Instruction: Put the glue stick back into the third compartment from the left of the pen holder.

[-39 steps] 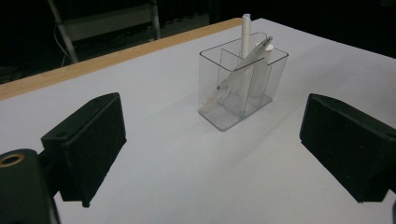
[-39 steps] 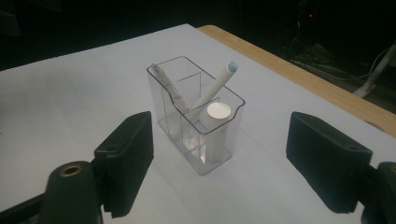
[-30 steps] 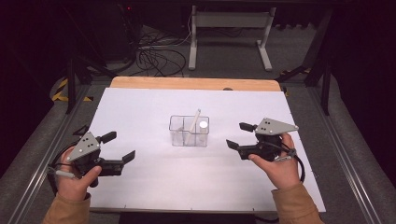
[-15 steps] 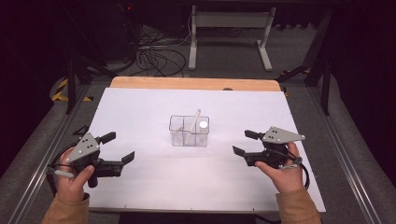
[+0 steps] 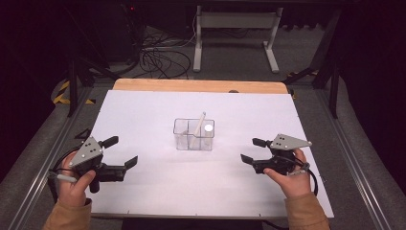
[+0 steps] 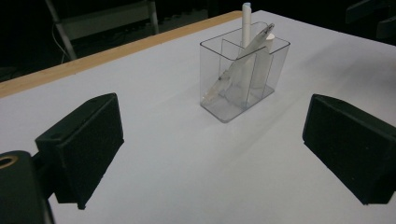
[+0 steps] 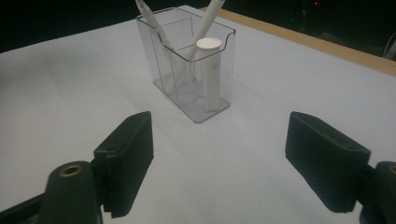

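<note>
Here, both grippers' fingers gape over the white table [image 5: 158, 191]; seemingly cables [image 5: 158, 57] beyond.

Beyond my counter [image 5: 143, 110], white-topped with a wooden far edge [image 5: 198, 86], the room lies dark. I see grey carpet floor [image 5: 230, 62], a tangle of black cables [image 5: 158, 60], a pale metal stand [image 5: 234, 28] and yellow-black hazard tape [image 5: 61, 91] at left.

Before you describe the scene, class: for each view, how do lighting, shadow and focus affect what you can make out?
High view: the white table is evenly lit, the floor beyond dark. Left gripper view: the clear holder is sharp and casts a faint shadow; the near black fingers look soft. Right gripper view: the white marker is crisp, the background black.
</note>
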Available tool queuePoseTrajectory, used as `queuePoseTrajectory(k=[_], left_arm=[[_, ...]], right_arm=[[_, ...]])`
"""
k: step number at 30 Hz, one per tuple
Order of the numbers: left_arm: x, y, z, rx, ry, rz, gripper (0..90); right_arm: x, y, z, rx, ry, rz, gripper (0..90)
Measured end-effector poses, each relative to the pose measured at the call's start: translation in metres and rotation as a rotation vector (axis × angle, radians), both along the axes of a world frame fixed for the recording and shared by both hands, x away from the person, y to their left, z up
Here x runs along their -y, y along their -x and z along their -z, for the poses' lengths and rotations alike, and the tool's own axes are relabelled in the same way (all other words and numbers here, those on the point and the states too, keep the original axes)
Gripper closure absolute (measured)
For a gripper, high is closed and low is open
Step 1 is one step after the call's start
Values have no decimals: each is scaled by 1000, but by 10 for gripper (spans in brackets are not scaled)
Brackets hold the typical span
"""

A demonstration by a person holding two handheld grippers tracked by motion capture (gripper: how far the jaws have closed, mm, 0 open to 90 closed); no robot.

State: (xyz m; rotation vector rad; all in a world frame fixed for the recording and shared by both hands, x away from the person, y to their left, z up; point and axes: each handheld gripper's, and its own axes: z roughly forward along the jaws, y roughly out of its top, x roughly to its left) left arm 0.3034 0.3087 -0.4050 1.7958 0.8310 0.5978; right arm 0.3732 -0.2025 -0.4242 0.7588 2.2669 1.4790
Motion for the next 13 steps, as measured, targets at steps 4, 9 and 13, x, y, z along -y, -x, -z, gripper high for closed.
queuePoseTrajectory(k=[4, 9, 13], left_arm=[[1, 0, 0, -3, -4, -3, 59], [0, 0, 1, -7, -11, -4, 59], [1, 0, 1, -9, -12, -4, 59]], right_arm=[[0, -1, 1, -14, 12, 21, 236], [-1, -1, 1, -8, 13, 22, 235], [-1, 1, 0, 11, 13, 21, 235]])
